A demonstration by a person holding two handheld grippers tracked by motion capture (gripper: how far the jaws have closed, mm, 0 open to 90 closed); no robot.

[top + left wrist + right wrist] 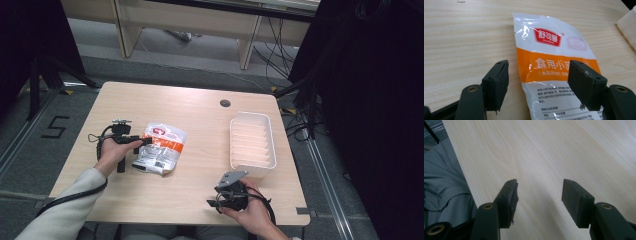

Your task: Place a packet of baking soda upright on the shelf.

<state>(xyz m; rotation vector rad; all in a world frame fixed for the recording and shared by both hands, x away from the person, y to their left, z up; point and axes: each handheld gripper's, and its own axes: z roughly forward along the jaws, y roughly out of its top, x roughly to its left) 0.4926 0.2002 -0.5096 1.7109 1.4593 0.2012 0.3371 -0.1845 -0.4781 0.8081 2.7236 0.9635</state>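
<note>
A white and orange snack bag (162, 147) with a red logo lies flat on the left half of the wooden table (200, 120). My left gripper (144, 141) sits at the bag's left edge, pointing right at it. In the left gripper view the bag (549, 57) lies on the wood with its near part between the wide-apart jaws of the left gripper (539, 67), and the pads do not press on it. My right gripper (213, 203) rests near the table's front edge, pointing left. In the right gripper view its jaws stand open over bare wood (539, 183), with nothing between them.
A white ribbed tray (252, 142) stands at the table's right side, just behind my right hand. A round cable hole (225, 103) is near the far edge. Grey cloth (444, 182) on the person's lap shows past the table's front edge.
</note>
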